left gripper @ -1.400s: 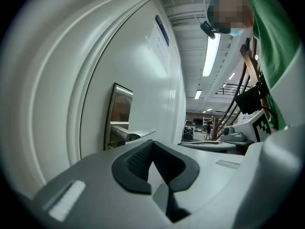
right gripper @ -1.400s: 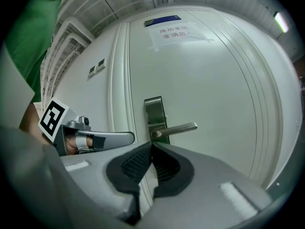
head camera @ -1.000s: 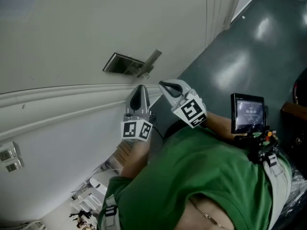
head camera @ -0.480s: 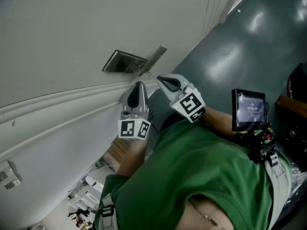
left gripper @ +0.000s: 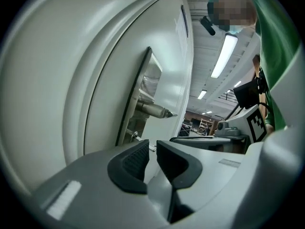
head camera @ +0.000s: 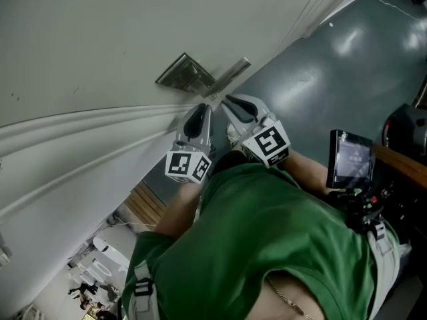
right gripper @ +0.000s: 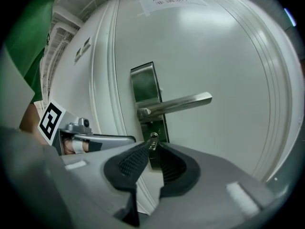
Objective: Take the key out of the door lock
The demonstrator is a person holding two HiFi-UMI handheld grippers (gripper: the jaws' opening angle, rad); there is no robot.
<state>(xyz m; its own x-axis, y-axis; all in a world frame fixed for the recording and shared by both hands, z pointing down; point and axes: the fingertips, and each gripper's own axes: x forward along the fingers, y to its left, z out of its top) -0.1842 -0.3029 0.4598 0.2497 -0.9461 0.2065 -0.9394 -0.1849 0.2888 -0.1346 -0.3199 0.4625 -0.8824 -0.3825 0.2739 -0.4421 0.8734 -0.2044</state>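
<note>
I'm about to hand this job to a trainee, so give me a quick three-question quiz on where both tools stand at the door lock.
1. What stands between the jaws of the right tool? A. a screwdriver B. the key C. nothing
2. True or false: in the right gripper view, the door handle lies below the key.
3. What is between the jaws of the left tool?
Key: 1 B; those jaws have just been opening, with the key in the gap. 2 False; it lies above the key. 3 Nothing; its jaws have just been opening too.
</note>
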